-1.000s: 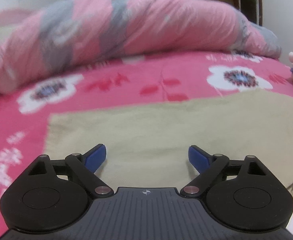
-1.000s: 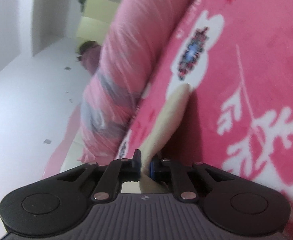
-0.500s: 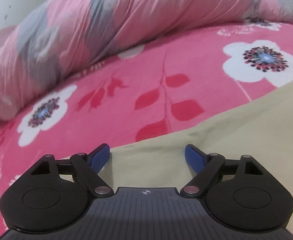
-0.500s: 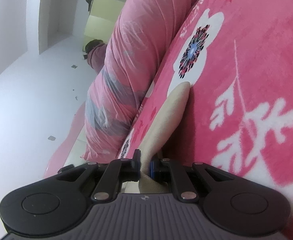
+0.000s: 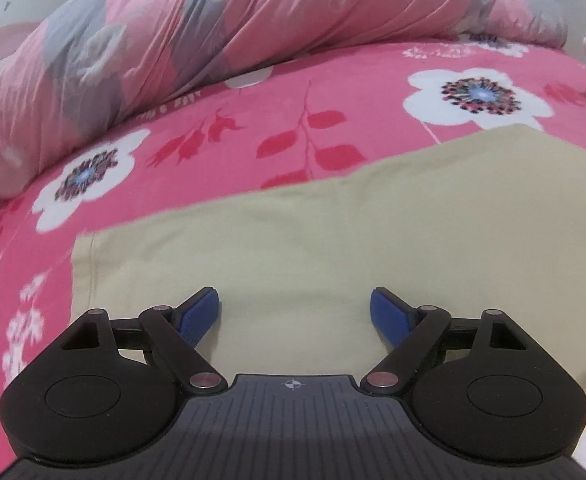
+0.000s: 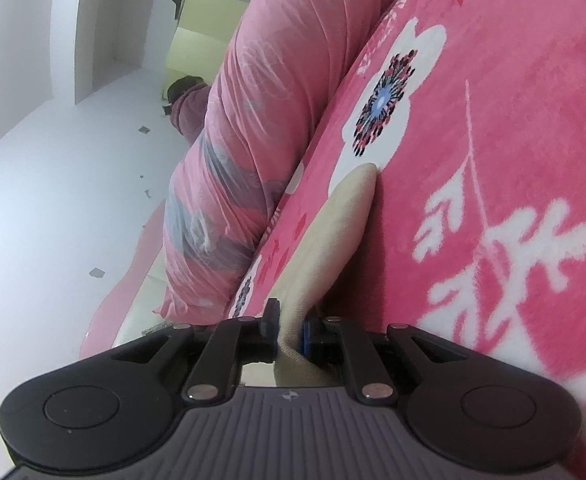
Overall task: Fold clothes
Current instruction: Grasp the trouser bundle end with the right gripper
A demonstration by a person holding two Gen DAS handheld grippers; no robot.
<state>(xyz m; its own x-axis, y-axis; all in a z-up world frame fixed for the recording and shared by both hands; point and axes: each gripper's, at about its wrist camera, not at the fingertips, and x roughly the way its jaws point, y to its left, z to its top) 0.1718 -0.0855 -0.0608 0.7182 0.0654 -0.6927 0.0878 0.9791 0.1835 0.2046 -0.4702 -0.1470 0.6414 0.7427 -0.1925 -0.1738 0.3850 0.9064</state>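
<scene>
The left claw (image 5: 295,314) is hanging with its blue ribbed pads (image 5: 199,312) wide apart, gripping nothing, just above a beige garment (image 5: 333,240). The garment is lying flat and smooth on the bed's fleecy pink blanket (image 5: 253,120), printed with white flowers and red leaves; a stitched seam is running down its left edge. The right claw (image 6: 289,326) is pinching together on a folded edge of the same cloth (image 6: 333,236), which is rising in a soft, rounded ridge. A puffy, crinkled pink-and-grey quilt (image 5: 233,20) is bunching along the blanket's far side.
</scene>
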